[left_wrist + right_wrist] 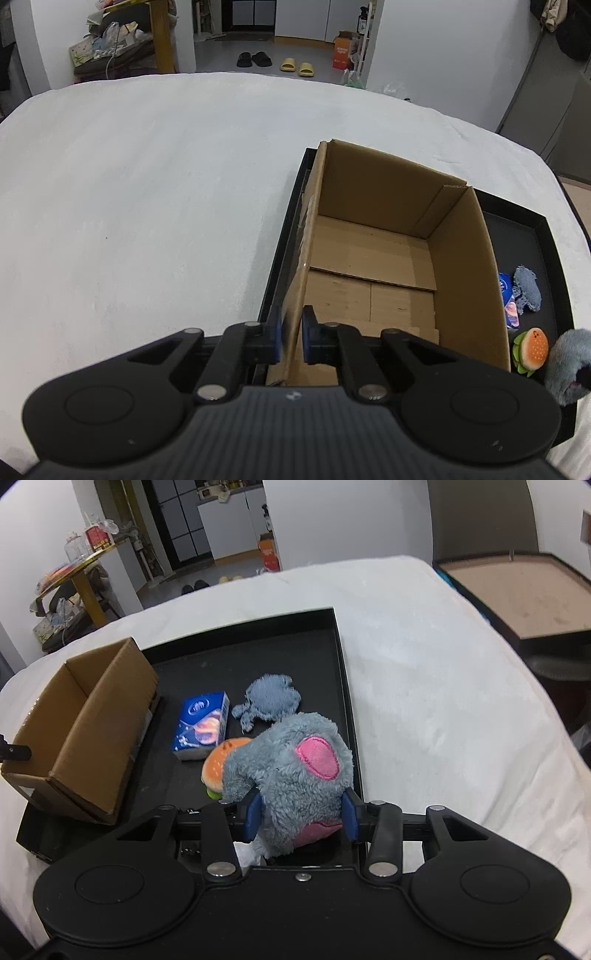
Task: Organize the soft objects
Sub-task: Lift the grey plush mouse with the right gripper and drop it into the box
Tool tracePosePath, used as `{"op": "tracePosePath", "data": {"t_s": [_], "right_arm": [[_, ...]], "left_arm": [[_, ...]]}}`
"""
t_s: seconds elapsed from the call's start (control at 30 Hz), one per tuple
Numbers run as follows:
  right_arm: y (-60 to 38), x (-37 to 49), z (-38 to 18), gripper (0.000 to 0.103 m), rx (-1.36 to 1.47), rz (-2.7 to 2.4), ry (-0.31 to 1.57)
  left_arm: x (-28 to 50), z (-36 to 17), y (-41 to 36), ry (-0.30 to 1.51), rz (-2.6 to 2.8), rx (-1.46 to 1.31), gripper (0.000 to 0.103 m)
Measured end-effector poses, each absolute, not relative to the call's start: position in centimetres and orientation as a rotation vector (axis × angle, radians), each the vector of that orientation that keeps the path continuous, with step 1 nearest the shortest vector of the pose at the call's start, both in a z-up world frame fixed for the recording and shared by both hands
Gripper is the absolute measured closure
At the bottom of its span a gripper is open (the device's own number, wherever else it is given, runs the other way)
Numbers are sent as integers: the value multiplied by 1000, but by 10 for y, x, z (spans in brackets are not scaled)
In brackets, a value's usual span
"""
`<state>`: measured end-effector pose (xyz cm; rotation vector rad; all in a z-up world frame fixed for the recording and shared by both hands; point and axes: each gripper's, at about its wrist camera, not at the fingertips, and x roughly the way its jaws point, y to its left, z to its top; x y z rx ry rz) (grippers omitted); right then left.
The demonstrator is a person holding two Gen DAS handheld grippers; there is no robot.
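The left gripper [291,341] is clenched on the near wall of the open brown cardboard box [388,258], one blue pad outside and one inside, pinning the thin board between them. The box is empty and stands at the left end of the shallow black tray [341,664], which lies on a surface covered with a white fleecy cloth [424,686].

The right gripper [301,814] is grasping the grey plush toy with pink ear patches [291,764] at the tray's near right corner; its blue pads press into the fur from both sides, and the pile bulges around them. Whether the toy is lifted off the tray floor cannot be told.

Just behind it, touching its left flank, lies a small plush hamburger with an orange bun [221,764]. Farther in are a blue soft tissue packet [201,725] and a flat blue-grey fuzzy cloth piece [267,699], near each other toward the tray's middle.

The plush will likely handle as light and very yielding (a squeeze sinks in before it bites), so a hold across its thick body seems safer than on an ear or a limb, which might stretch or slip. Nothing here looks fragile. The box wall is stiff but thin, so it probably wants steadying while things drop in.
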<state>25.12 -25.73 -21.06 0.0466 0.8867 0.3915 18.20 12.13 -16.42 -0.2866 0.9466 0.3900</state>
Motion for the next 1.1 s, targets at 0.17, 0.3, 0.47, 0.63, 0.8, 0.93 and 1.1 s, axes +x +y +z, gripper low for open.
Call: {"op": "tracePosePath", "data": {"t_s": [0.17, 0.3, 0.47, 0.63, 0.8, 0.93, 1.1], "right_arm": [[-254, 253, -194, 61, 89, 390, 849], [-243, 256, -180, 61, 126, 410, 810], [-222, 261, -165, 61, 150, 449, 766], [-204, 269, -156, 61, 171, 478, 759], [-186, 272, -152, 61, 169, 495, 761], [-168, 273, -148, 61, 156, 511, 762], [-150, 274, -142, 61, 156, 531, 752]], "left_arm": [[177, -163, 119, 938, 367, -270, 94], [177, -165, 121, 949, 342, -271, 94], [176, -166, 124, 960, 324, -279, 94], [175, -166, 126, 965, 317, -293, 94], [177, -166, 127, 965, 307, -303, 94], [177, -167, 131, 963, 300, -316, 94], [176, -168, 135, 967, 285, -326, 94]]}}
